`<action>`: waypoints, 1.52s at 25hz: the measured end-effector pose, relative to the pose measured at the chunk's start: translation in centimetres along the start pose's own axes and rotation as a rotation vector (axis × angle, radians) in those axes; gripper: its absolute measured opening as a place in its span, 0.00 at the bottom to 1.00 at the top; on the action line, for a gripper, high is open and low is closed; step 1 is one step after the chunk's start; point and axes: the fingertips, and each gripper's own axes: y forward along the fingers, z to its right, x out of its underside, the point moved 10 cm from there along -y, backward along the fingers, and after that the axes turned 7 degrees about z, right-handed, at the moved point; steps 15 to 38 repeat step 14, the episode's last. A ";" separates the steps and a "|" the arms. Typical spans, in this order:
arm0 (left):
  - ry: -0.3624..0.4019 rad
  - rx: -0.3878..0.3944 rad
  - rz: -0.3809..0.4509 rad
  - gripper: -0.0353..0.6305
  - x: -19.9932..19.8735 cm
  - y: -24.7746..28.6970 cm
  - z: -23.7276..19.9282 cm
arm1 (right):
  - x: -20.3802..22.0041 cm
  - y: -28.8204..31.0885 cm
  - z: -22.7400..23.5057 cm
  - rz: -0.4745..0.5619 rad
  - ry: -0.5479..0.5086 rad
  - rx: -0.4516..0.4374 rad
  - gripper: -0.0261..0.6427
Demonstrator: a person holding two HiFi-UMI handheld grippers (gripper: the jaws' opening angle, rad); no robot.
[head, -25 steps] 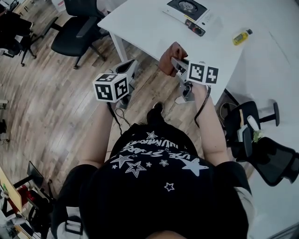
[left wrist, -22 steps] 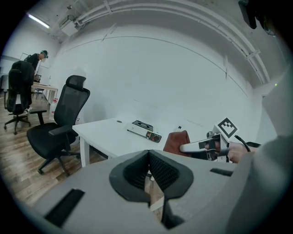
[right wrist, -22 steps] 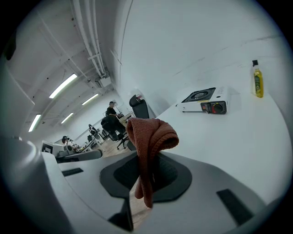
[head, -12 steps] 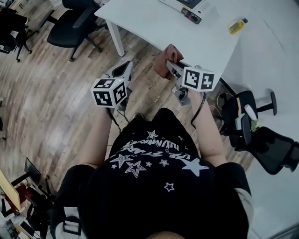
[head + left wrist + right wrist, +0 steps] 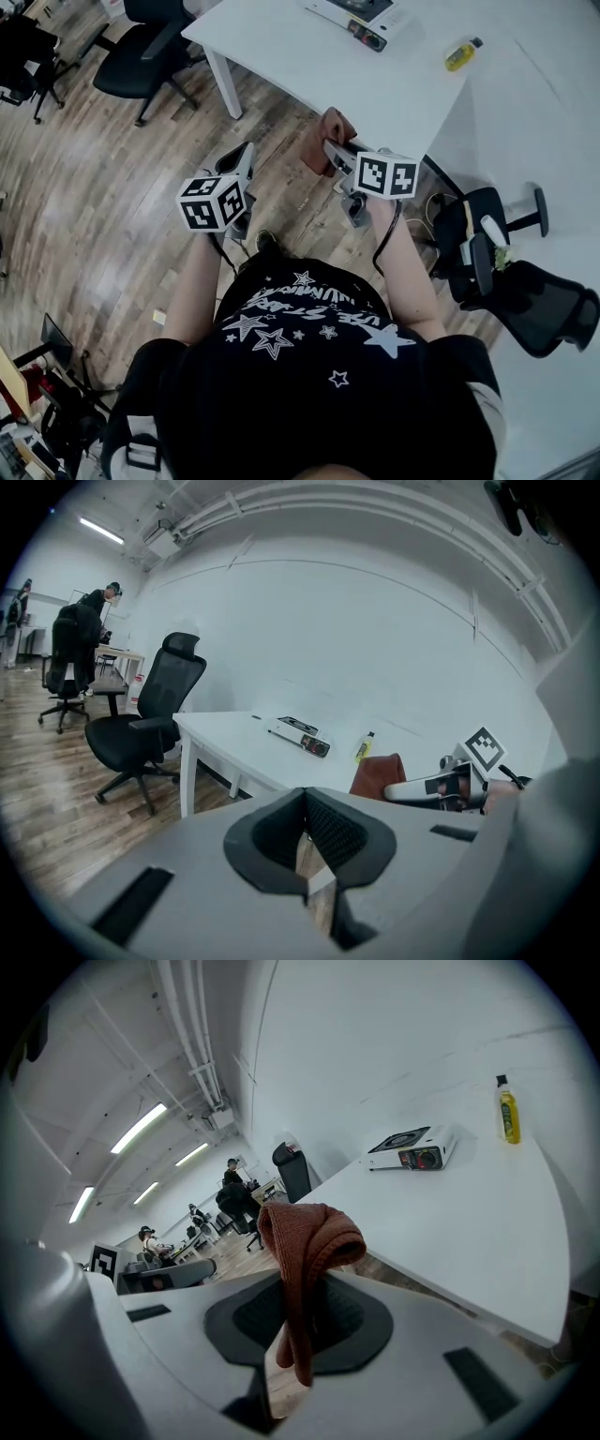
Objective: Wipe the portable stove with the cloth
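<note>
My right gripper [image 5: 330, 150] has its fingers clamped on the cloth [image 5: 305, 1241]; left gripper [image 5: 246, 157] fingers together, empty; stove [image 5: 354, 11] at twelve o'clock on the surface [image 5: 375, 84], well apart; I'd bring the cloth in flat.

a white rectangular table [image 5: 394, 89] fills the head view's 12 to 1 o'clock. a flat white portable stove with a black burner [image 5: 354, 13] lies at its far edge, with a small yellow bottle [image 5: 462, 54] well apart at the stove's 4 o'clock. a black office chair [image 5: 141, 56] stands on the wooden plank floor [image 5: 94, 216] at 10 o'clock.
</note>
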 end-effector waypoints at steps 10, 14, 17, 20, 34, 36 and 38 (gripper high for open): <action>-0.001 -0.015 -0.032 0.06 3.5 -2.1 5.9 | 2.5 -6.6 2.9 -0.014 0.024 0.011 0.13; 0.006 -0.019 -0.047 0.06 4.6 -3.1 7.8 | 3.4 -8.3 3.2 -0.022 0.023 -0.003 0.13; 0.006 -0.019 -0.047 0.06 4.6 -3.1 7.8 | 3.4 -8.3 3.2 -0.022 0.023 -0.003 0.13; 0.006 -0.019 -0.047 0.06 4.6 -3.1 7.8 | 3.4 -8.3 3.2 -0.022 0.023 -0.003 0.13; 0.006 -0.019 -0.047 0.06 4.6 -3.1 7.8 | 3.4 -8.3 3.2 -0.022 0.023 -0.003 0.13; 0.006 -0.019 -0.047 0.06 4.6 -3.1 7.8 | 3.4 -8.3 3.2 -0.022 0.023 -0.003 0.13; 0.006 -0.019 -0.047 0.06 4.6 -3.1 7.8 | 3.4 -8.3 3.2 -0.022 0.023 -0.003 0.13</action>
